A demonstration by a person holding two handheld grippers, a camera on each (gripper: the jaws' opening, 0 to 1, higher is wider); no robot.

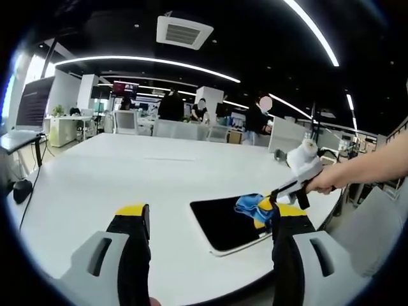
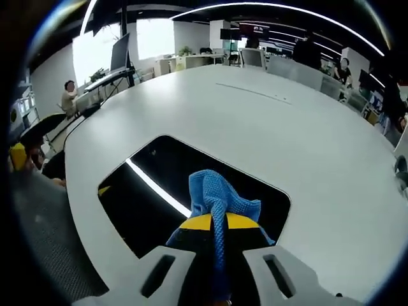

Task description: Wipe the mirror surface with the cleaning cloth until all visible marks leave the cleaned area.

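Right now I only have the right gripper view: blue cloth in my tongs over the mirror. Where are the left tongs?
Observer: The left tongs hover open over the white table, short of the mirror, holding nothing.
Operator: How does my right gripper look from there?
Observer: The right tongs come in from the right of the left gripper view, held by a hand, pressing the blue cloth on the mirror's far right part.
Operator: Anything near the mirror's edge?
Observer: The mirror's near corner lies close to the table's edge.
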